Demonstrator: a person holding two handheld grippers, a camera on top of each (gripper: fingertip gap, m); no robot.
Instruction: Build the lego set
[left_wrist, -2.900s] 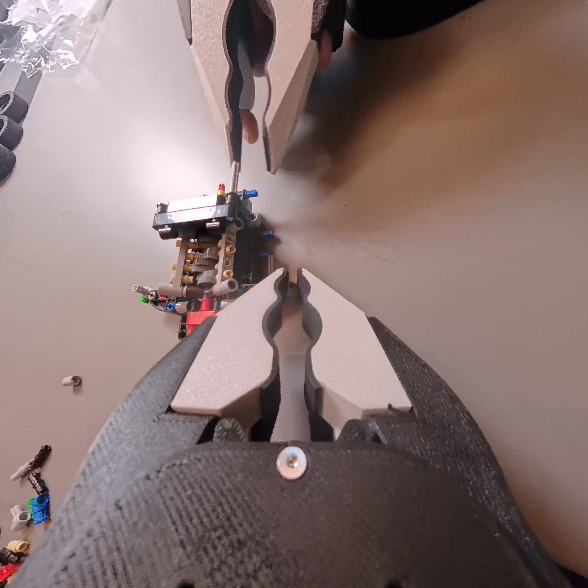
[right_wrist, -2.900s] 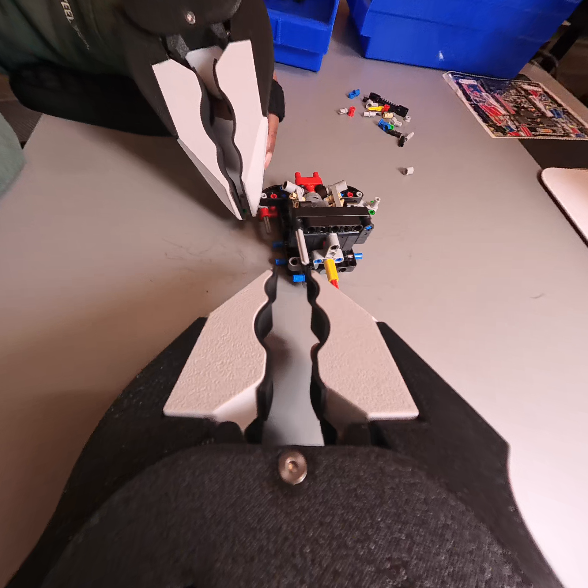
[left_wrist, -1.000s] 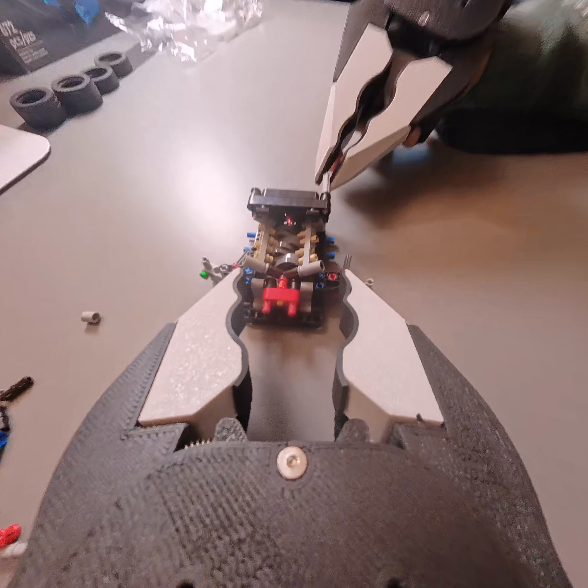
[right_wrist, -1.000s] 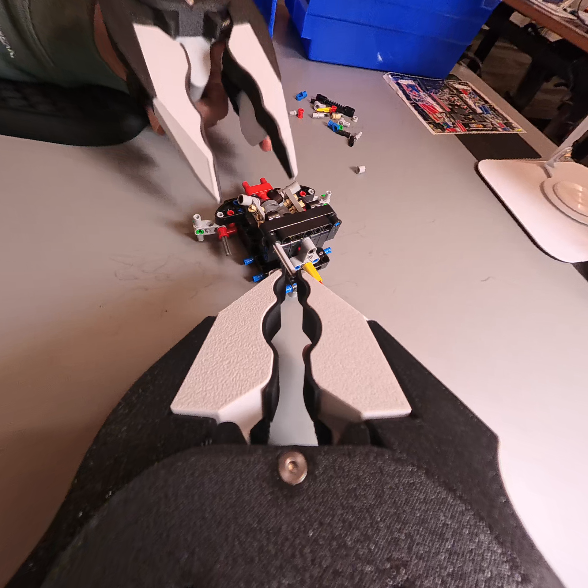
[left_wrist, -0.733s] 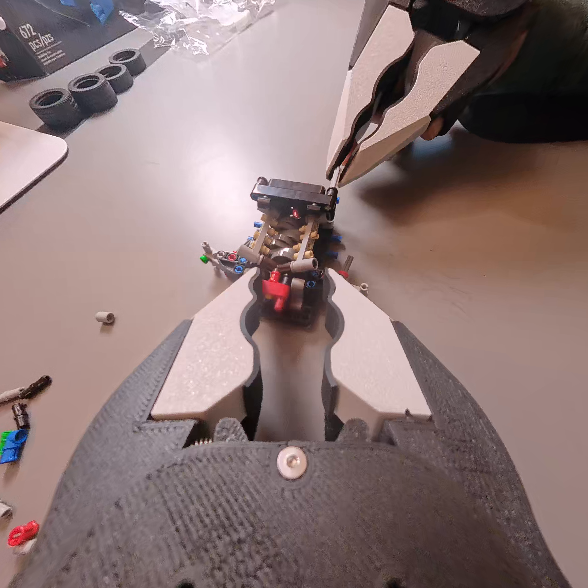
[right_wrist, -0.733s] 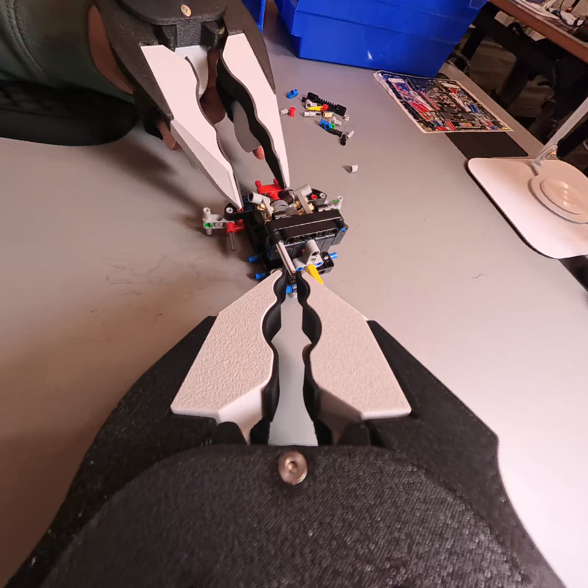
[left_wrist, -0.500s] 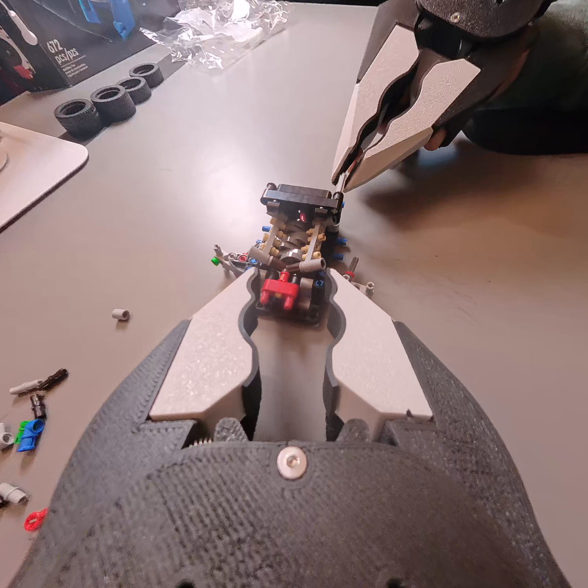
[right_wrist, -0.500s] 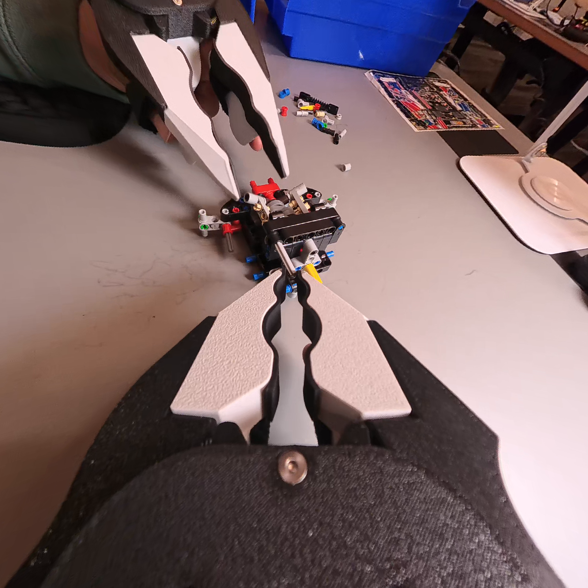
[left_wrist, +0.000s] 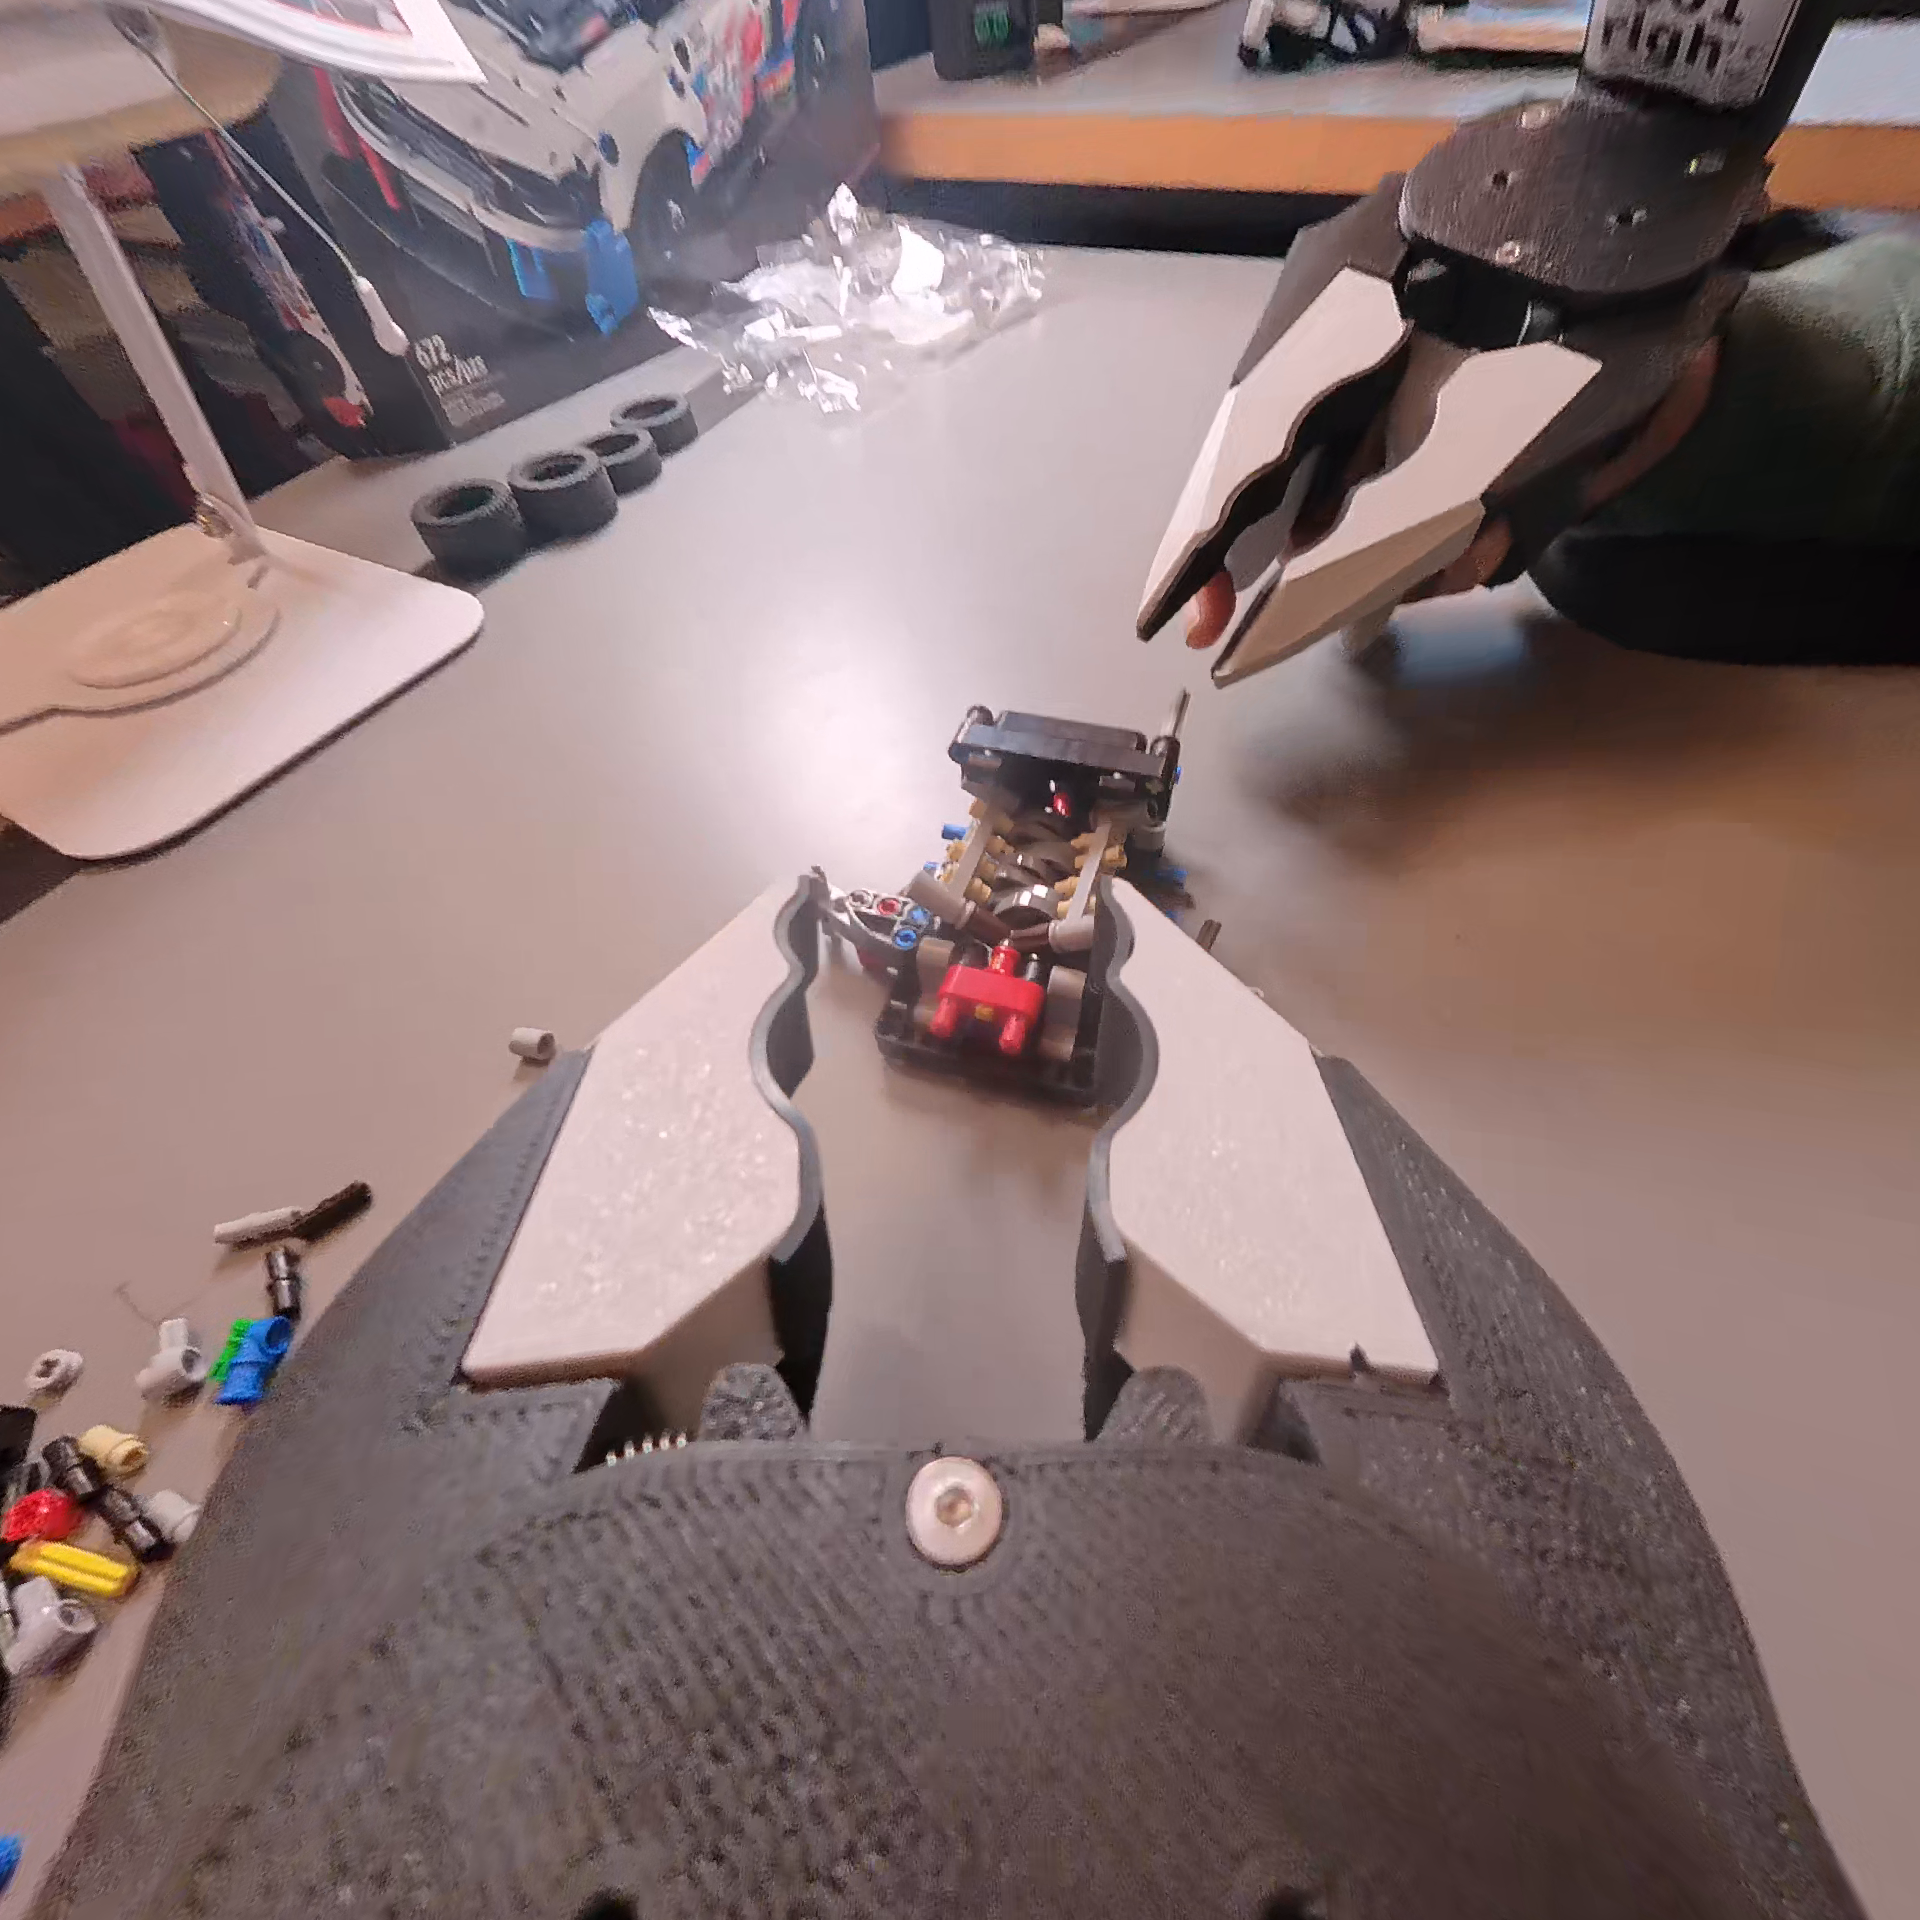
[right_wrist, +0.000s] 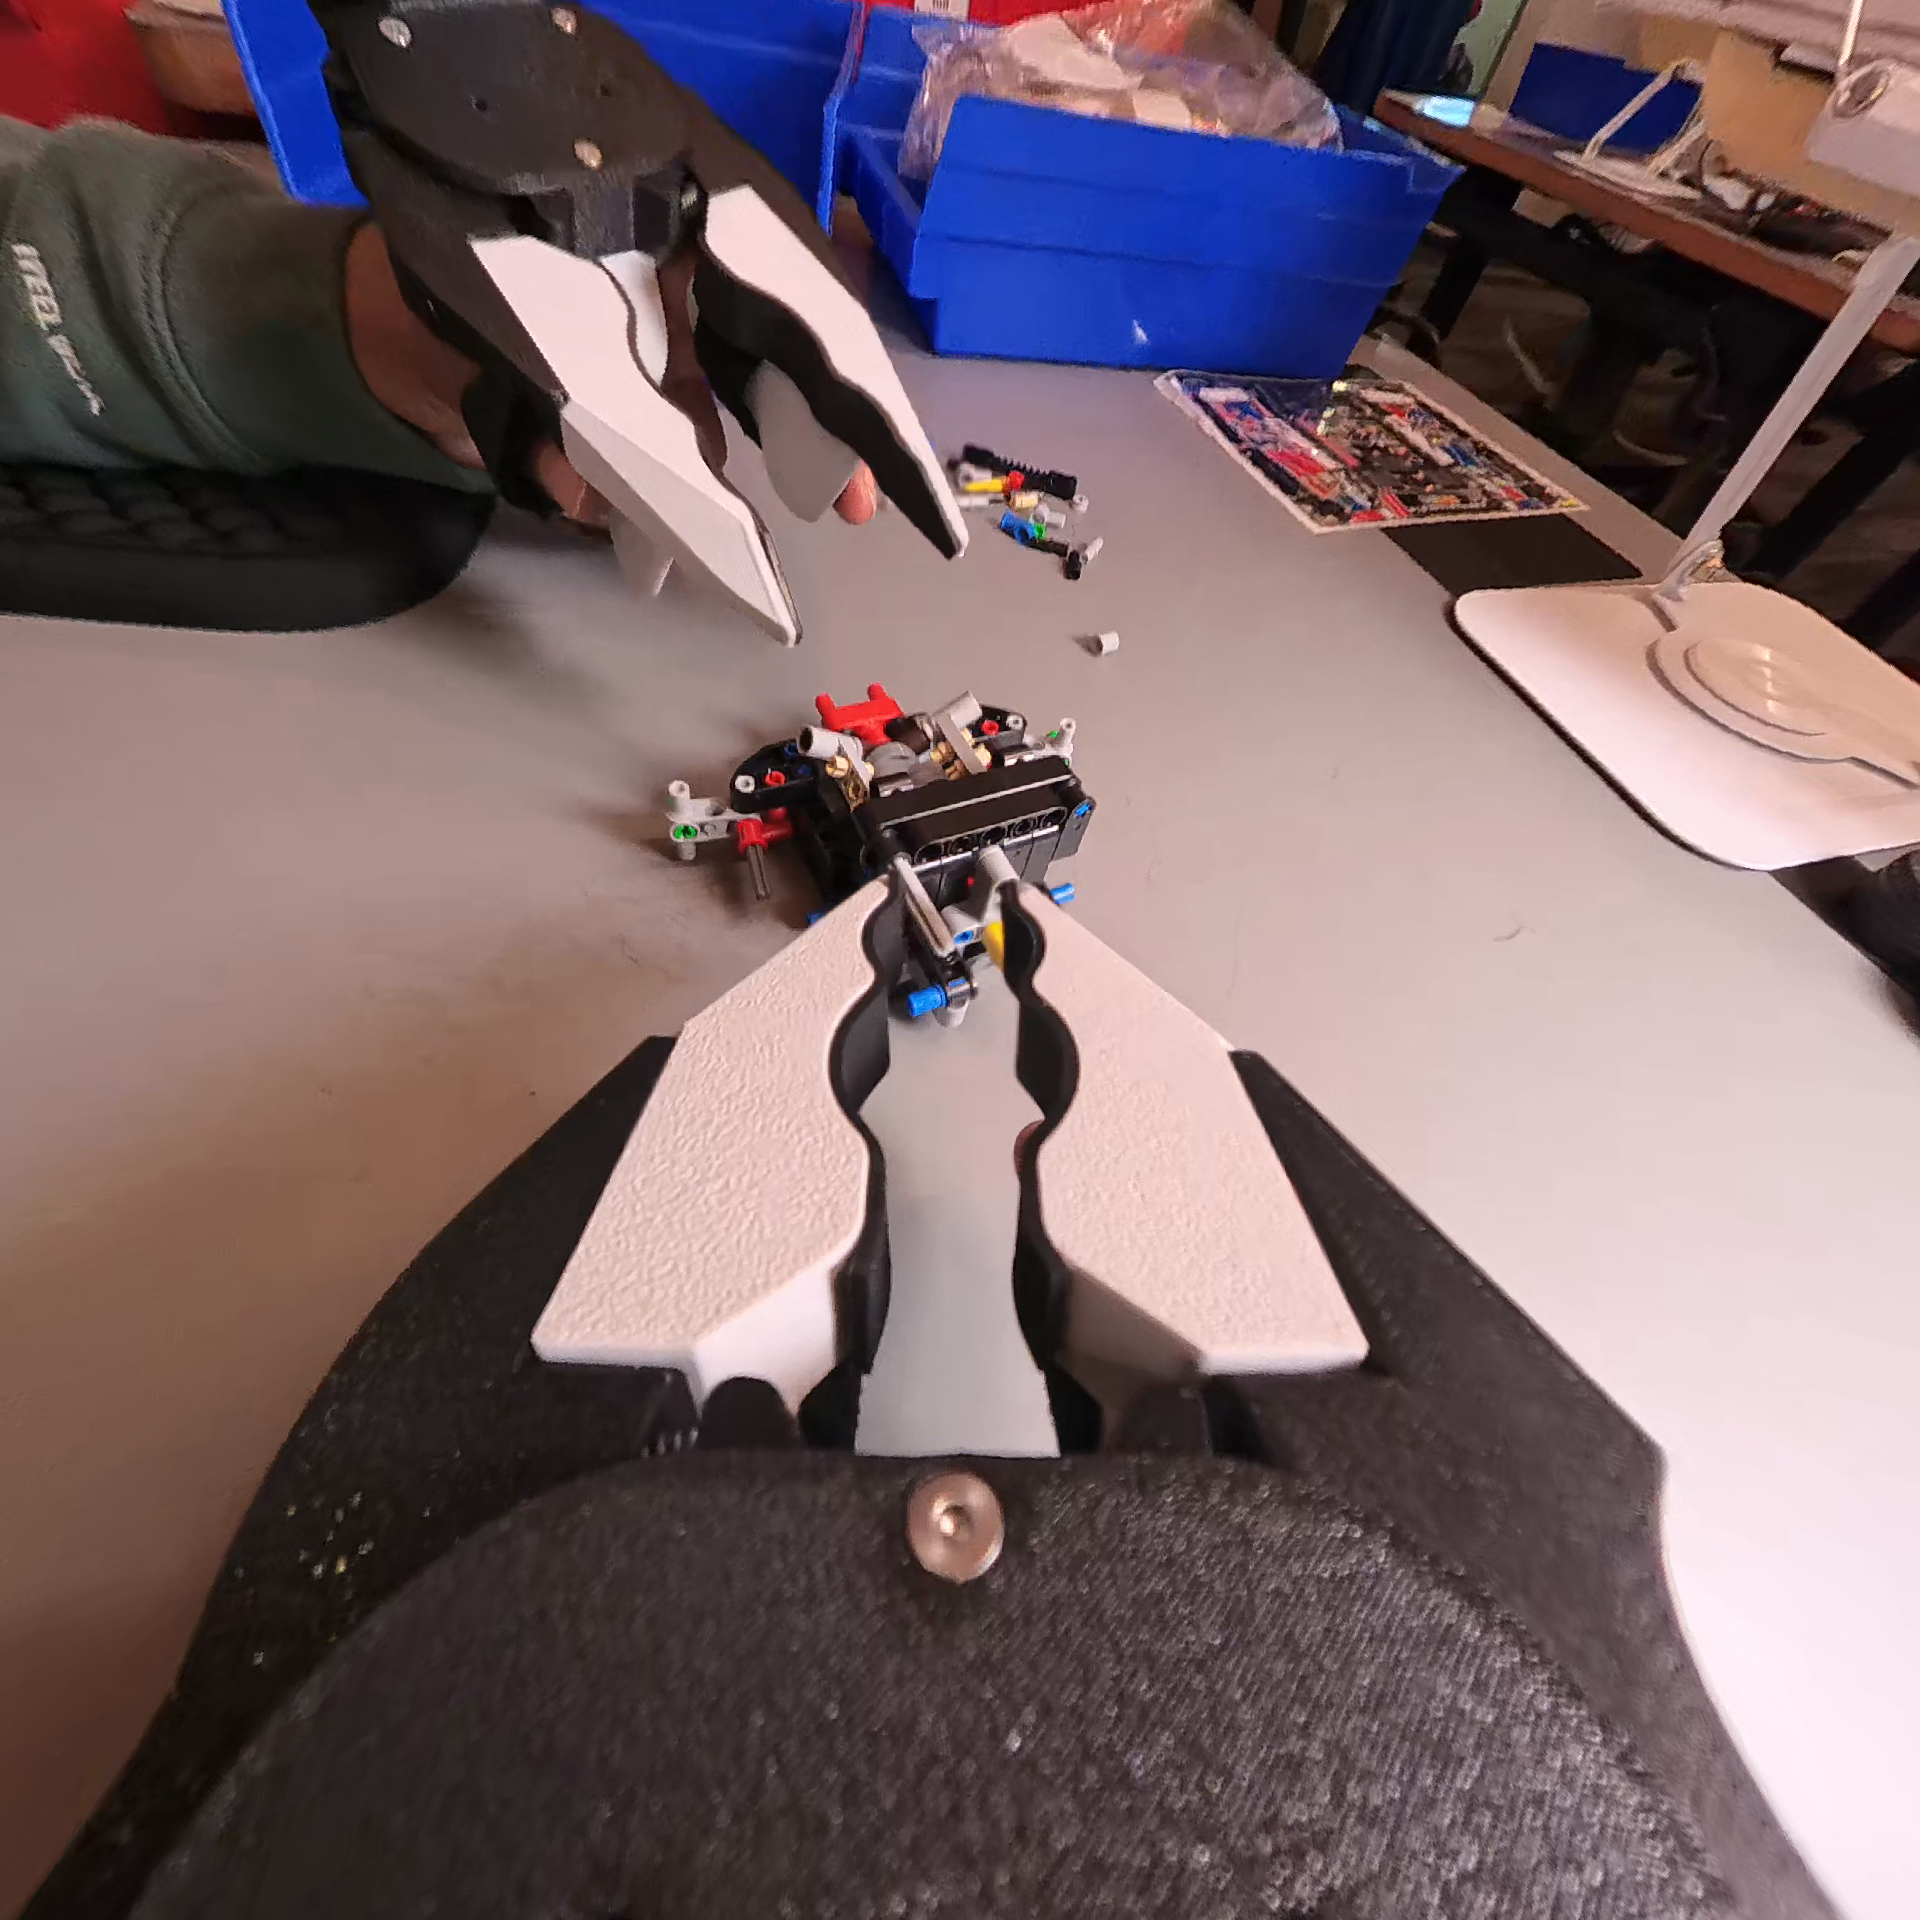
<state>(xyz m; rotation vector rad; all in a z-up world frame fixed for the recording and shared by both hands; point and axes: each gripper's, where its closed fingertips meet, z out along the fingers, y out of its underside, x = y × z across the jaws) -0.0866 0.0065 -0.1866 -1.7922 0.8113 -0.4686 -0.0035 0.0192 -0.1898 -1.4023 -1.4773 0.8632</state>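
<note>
Black-and-grey lego chassis (left_wrist: 1023, 904) at frame centre — both claws spread, empty, hovering: left gripper (left_wrist: 961, 914), right gripper (right_wrist: 951, 914). Mid-build pause; next likely fetch loose coloured pins (left_wrist: 94, 1496) lower left.

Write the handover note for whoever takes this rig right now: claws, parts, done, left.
Left claw: open, empty, fingers straddling the red-connector end of the lego chassis without clamping it.
Right claw: open, empty, tips either side of the grey axle at the black-beam end.
Chassis sits on the table, partly built, engine block in.
Four tyres unmounted by the lego box; loose pins and a grey bush nearby; instruction sheet beyond.
Left: bodywork, wheels.
</note>
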